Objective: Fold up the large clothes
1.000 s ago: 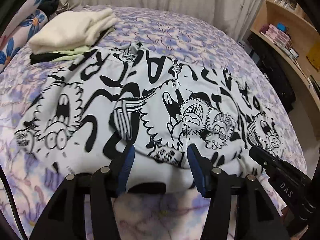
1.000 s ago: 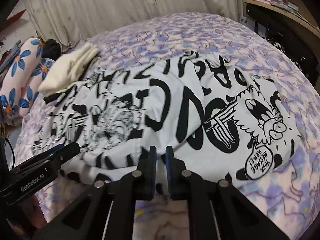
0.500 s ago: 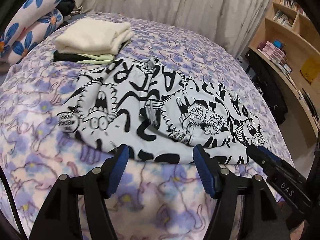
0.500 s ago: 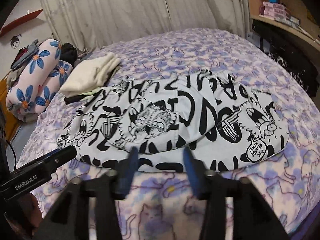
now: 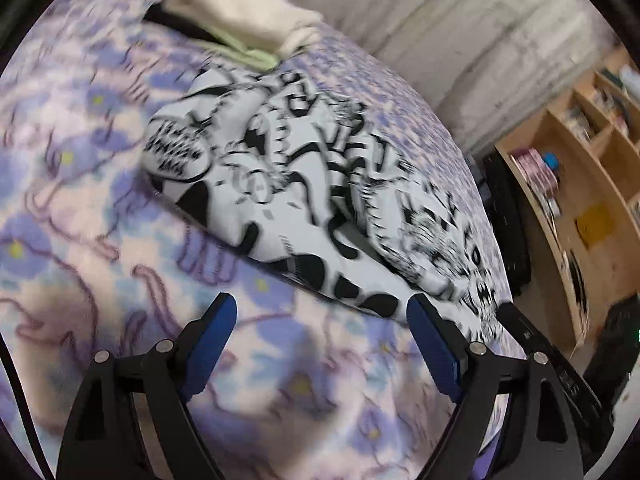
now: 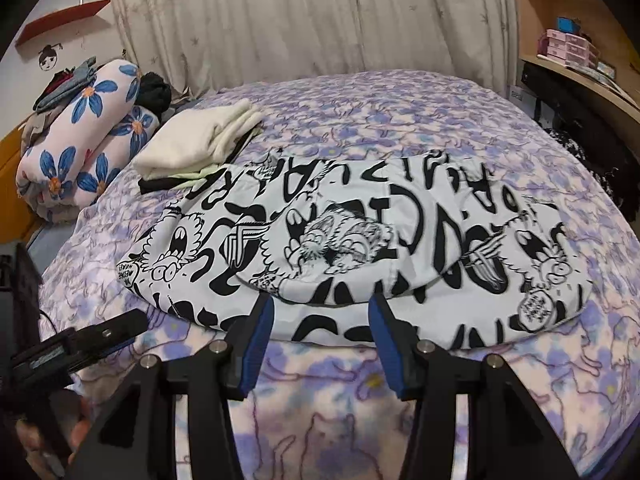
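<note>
Right wrist view alone shows flowered pillows (image 6: 86,128) beside the purple bedspread (image 6: 360,120), where the folded black-and-white shirt (image 6: 360,248) lies beyond both empty grippers, right gripper (image 6: 322,316) open, left gripper (image 5: 322,312) opening.

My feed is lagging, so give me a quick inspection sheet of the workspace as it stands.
Surface: bed with purple patterned cover.
Job's things: black-and-white printed garment lying folded over on the cover.
Clutter: folded pile, cream on top; floral bolster.
Grippers: left gripper opening, nothing between its fingers; right gripper open at the garment's near edge, not gripping.
Cables: thin black cable at the left edge.
Surroundings: curtain; wooden shelves.
</note>
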A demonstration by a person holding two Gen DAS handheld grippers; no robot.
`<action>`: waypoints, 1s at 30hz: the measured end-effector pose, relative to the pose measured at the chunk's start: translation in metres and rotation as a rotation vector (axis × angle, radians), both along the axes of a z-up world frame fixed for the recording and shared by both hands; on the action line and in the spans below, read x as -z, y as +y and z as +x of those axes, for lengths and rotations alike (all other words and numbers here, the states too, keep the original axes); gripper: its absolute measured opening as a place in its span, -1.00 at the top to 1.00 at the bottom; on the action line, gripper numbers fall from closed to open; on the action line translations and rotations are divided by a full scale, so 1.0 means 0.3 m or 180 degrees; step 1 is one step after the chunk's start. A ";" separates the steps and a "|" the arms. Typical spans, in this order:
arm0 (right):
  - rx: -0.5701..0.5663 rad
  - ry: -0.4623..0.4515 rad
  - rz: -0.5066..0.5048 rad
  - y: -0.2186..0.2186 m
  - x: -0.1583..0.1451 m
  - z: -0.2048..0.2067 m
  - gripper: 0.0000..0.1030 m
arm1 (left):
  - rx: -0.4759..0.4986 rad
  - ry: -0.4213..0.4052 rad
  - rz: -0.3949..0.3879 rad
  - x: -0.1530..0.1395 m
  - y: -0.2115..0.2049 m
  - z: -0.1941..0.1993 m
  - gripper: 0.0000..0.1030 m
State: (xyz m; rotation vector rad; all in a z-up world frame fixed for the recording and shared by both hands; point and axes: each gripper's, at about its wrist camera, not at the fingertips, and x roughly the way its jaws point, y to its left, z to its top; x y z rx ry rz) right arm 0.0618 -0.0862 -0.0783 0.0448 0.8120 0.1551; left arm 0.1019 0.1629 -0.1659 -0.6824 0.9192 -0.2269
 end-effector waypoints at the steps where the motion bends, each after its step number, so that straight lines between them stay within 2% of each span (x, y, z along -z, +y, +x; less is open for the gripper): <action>1: -0.0013 -0.0001 -0.0006 0.007 0.008 0.009 0.05 | -0.0065 0.0018 -0.0047 0.023 0.017 0.016 -0.67; 5: -0.0032 0.0071 -0.0023 0.026 0.044 0.060 0.05 | -0.0281 0.0102 -0.0179 0.108 0.066 0.106 -0.67; 9: -0.0015 0.0111 -0.0055 0.036 0.078 0.120 0.05 | -0.0418 0.0075 -0.0217 0.134 0.089 0.219 -0.66; 11: 0.0004 0.0118 -0.0045 0.038 0.093 0.165 0.05 | -0.0531 0.0065 -0.0333 0.148 0.112 0.278 -0.64; 13: 0.0052 0.0093 -0.0045 0.032 0.097 0.208 0.05 | -0.0660 0.0024 -0.0417 0.158 0.135 0.308 -0.34; 15: 0.0106 0.0020 -0.0068 0.024 0.095 0.259 0.08 | -0.0737 -0.0049 -0.0400 0.174 0.157 0.332 0.30; 16: 0.0119 0.0002 -0.0088 0.022 0.096 0.285 0.11 | -0.0740 -0.0086 -0.0403 0.183 0.164 0.339 0.36; 18: 0.0128 0.0002 -0.0130 0.021 0.106 0.332 0.37 | -0.0742 -0.0137 -0.0491 0.205 0.170 0.337 0.44; 21: 0.0169 0.0136 -0.0196 0.008 0.164 0.413 0.67 | -0.0698 -0.0263 -0.0350 0.187 0.157 0.326 0.57; 24: 0.0164 0.0476 -0.0080 -0.010 0.271 0.463 0.67 | -0.0674 -0.0375 -0.0191 0.152 0.125 0.321 0.65; 30: 0.0086 0.0380 -0.0119 -0.005 0.294 0.442 0.66 | -0.0435 -0.0766 0.0335 -0.046 0.001 0.304 0.67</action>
